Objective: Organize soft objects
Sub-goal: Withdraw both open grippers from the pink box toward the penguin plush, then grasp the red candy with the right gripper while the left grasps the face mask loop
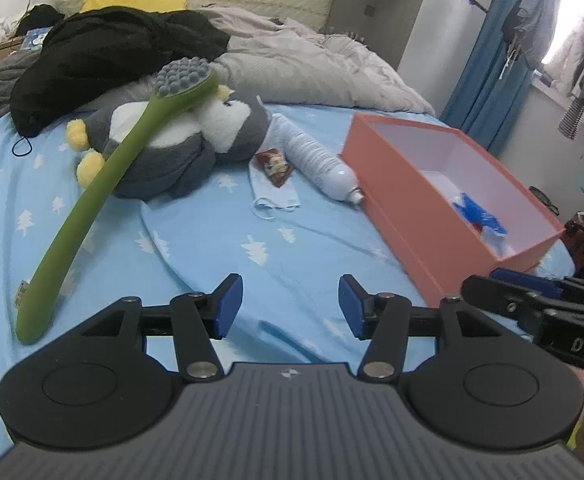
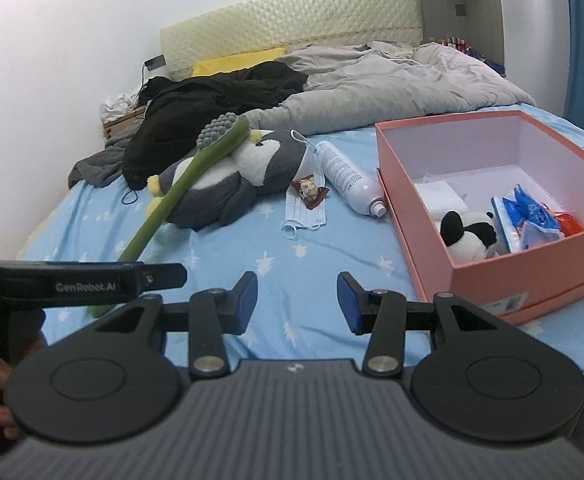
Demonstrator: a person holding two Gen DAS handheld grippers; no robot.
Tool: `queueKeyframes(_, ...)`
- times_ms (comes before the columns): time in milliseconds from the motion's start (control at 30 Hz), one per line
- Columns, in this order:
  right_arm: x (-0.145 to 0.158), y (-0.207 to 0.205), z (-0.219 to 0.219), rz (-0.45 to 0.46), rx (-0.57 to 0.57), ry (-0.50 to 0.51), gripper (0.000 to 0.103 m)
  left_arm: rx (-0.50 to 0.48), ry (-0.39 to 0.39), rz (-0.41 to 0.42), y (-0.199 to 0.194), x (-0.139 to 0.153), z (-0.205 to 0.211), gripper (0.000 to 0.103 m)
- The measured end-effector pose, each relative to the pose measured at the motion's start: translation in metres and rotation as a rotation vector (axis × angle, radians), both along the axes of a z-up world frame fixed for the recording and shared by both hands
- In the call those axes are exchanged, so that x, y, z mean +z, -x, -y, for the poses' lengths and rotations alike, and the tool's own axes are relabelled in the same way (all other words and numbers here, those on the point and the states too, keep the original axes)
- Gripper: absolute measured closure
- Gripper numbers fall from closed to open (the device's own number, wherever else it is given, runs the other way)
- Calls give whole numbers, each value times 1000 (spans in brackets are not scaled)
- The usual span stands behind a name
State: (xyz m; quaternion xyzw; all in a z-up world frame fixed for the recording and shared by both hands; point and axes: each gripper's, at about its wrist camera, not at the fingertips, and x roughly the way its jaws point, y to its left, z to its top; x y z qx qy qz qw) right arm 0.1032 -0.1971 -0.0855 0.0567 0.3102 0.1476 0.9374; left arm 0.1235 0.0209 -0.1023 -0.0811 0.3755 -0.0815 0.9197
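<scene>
1. While both claws hang over the bed, the penguin plush (image 2: 228, 184) lies on its side on the blue tree-print sheet (image 2: 292, 264), w/ a green long-handled brush (image 1: 104, 184) leaning across it, bristle head up top.
2. Just right of the plush: a face mask (image 2: 304, 216) flat on the sheet, a small red snack packet (image 2: 310, 192) on it, & a white bottle (image 2: 348, 180) lying beside, cap twd the pink box (image 2: 532, 264).
3. The box sits open at right; inside are a panda plush (image 2: 468, 234), blue-white packets (image 2: 528, 220) & sth white folded.
4. Behind: black clothing (image 1: 112, 52) & a grey duvet (image 2: 392, 84).
5. Left claw (image 1: 290, 306): fingers apart, nothing betw them.
6. Right claw (image 2: 298, 304): fingers apart, empty too.
</scene>
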Motion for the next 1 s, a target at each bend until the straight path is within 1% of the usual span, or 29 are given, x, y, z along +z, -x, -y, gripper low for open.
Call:
queueKeyframes(133,-11,-24,-5,-9,3,-10,56,34,-5,-32,-28,-22,-12,44)
queueKeyframes(200,-15,-38,-7,-5,1,-22,56,53,5,-42,-44,-33,-19,44)
queueKeyframes(267,-21,-53,-8,0,0,-30,56,73,22,-46,-59,-42,-25,44)
queueKeyframes(400,-33,-83,-13,-1,4,-45,56,106,26,-42,-86,-58,-31,44)
queueKeyframes(633,-58,-136,-17,-32,-9,-57,56,138,97,-63,-141,-88,-40,44)
queueKeyframes(733,-63,-157,-21,-33,-3,-66,56,122,61,-49,-164,-101,-35,45)
queueKeyframes(767,-65,-164,-23,-31,0,-66,56,112,75,-53,-170,-105,-34,45)
queueKeyframes(867,-71,-189,-30,-38,3,-61,56,81,159,-62,-192,-119,-36,45)
queueKeyframes(967,-79,-215,-39,-74,32,-23,56,72,189,-58,-210,-132,-35,45)
queueKeyframes(1000,-81,-223,-41,-78,33,-26,56,69,203,-62,-215,-136,-36,46)
